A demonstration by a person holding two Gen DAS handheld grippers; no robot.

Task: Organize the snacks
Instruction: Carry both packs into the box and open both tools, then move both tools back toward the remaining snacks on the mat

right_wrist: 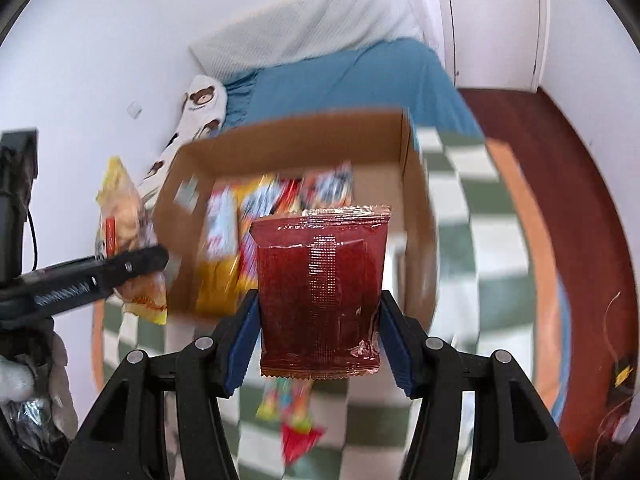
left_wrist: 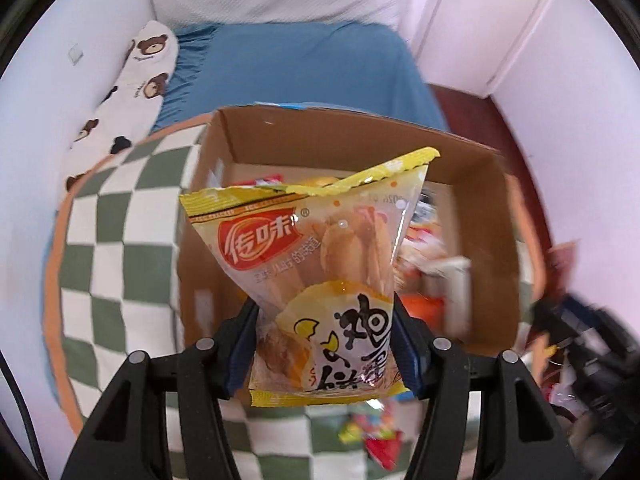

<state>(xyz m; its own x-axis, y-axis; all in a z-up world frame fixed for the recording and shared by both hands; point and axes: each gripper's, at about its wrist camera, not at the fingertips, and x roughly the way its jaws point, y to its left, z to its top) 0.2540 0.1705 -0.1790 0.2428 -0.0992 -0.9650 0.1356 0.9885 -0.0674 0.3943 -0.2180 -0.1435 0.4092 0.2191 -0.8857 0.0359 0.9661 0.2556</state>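
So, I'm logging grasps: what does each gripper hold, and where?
Left gripper: yellow egg-biscuit packet, by its lower side edges. Right gripper: dark red foil packet, likewise.

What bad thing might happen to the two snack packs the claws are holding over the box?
1. The left claw pinches only the lower part of the yellow egg-cookie pack; it may swing or slip.
2. The right claw squeezes the red pack by its edges, so it may buckle and drop onto the checkered blanket.
3. The cardboard box already holds snacks; the new packs may land on them.
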